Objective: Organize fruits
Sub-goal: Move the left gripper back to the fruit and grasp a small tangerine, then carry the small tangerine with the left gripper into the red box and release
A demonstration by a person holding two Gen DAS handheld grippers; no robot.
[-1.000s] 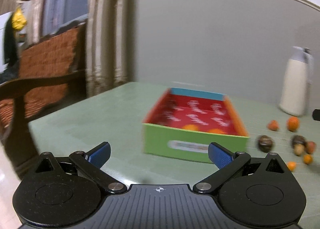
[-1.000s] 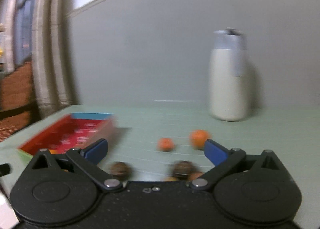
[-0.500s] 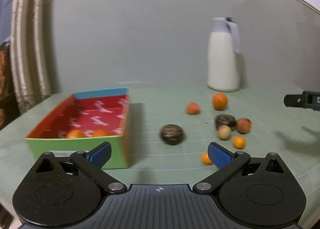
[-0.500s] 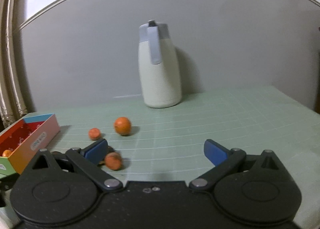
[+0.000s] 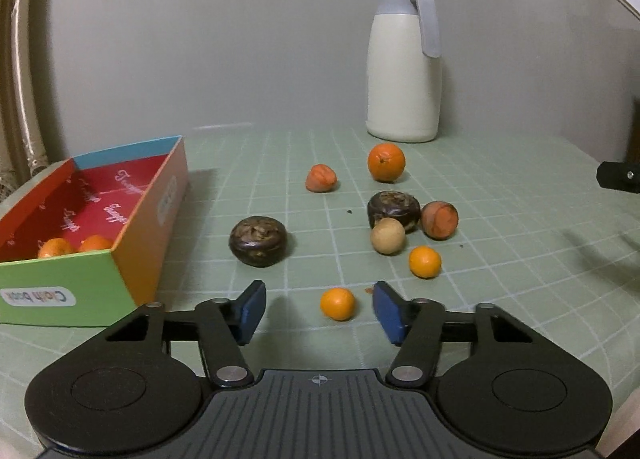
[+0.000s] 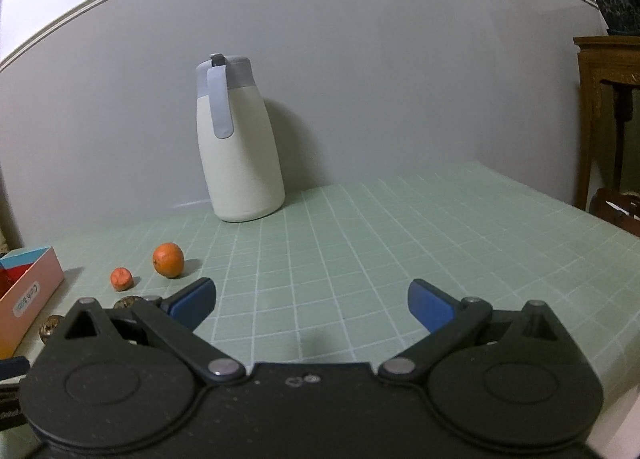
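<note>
A small orange fruit (image 5: 337, 303) lies on the green mat between the blue pads of my left gripper (image 5: 318, 313), whose jaws are closing; the pads stand apart from it. Beyond lie a dark brown fruit (image 5: 258, 241), a second dark one (image 5: 394, 209), a tan round fruit (image 5: 387, 236), a reddish fruit (image 5: 439, 219), another small orange fruit (image 5: 425, 261), a red fruit (image 5: 320, 178) and a big orange (image 5: 386, 162). The colourful box (image 5: 132, 235) at left holds two orange fruits (image 5: 56, 247). My right gripper (image 6: 311, 305) is open over bare mat; the big orange (image 6: 168, 254) lies to its left.
A white jug with a grey lid (image 5: 404, 67) stands at the back by the grey wall. A wooden stand (image 6: 604, 107) rises past the table's right edge. Part of the right gripper (image 5: 618, 177) shows at the right edge of the left wrist view.
Both views have swung right, from the box toward the loose fruit and the jug. My left jaws have narrowed around the small orange fruit. The right jaws stay wide.
</note>
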